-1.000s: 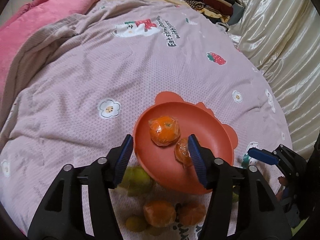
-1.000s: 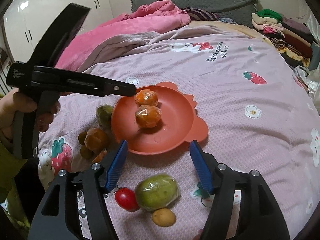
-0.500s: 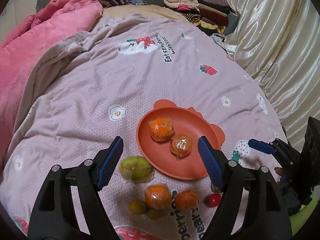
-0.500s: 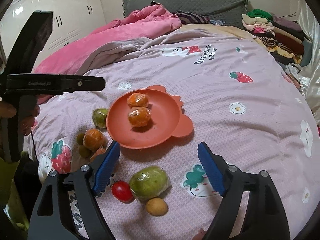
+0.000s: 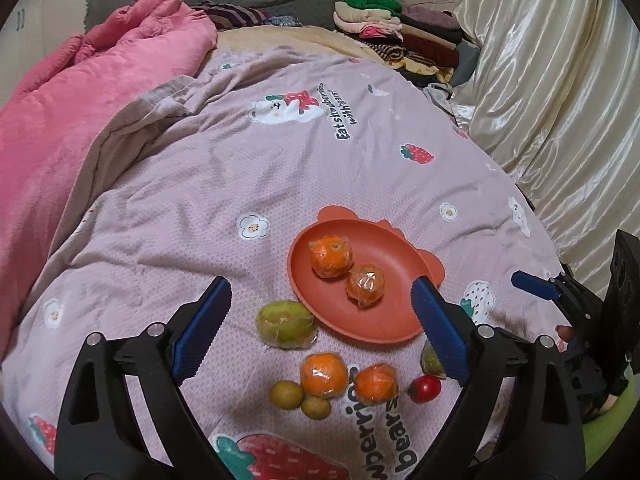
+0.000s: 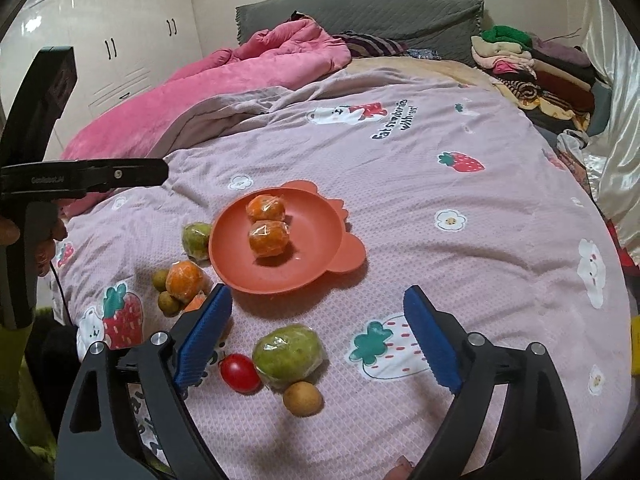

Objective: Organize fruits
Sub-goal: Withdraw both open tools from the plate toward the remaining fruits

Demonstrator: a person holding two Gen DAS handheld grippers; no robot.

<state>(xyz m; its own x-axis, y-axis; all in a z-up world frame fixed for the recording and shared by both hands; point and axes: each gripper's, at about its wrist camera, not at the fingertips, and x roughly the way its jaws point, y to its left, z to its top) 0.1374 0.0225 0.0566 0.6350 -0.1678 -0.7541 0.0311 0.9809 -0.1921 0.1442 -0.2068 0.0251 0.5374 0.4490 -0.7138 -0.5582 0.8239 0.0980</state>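
Observation:
An orange plate (image 5: 384,320) lies on the bedspread with two wrapped oranges (image 5: 331,257) side by side in it. My left gripper (image 5: 320,284) hovers above the plate's near side, its jaws opening with nothing between them. Below it lie a wrapped green fruit (image 5: 285,323), two loose oranges (image 5: 323,374), small yellowish fruits (image 5: 286,395) and a cherry tomato (image 5: 425,388). My right gripper (image 6: 318,294) hangs short of the plate (image 6: 304,276), its jaws also opening and empty. Another green fruit (image 6: 288,354), the tomato (image 6: 239,372) and a small brown fruit (image 6: 302,399) lie beneath it.
A pink quilt (image 5: 80,128) is heaped on the bed's left side. Folded clothes (image 5: 400,36) are stacked at the far right, next to a shiny curtain (image 5: 560,100). A hand (image 6: 44,236) holds the left gripper at the left edge of the right wrist view.
Both grippers have drawn back and up from the plate while their jaws spread wider. More of the loose fruit in front of the plate has come into view.

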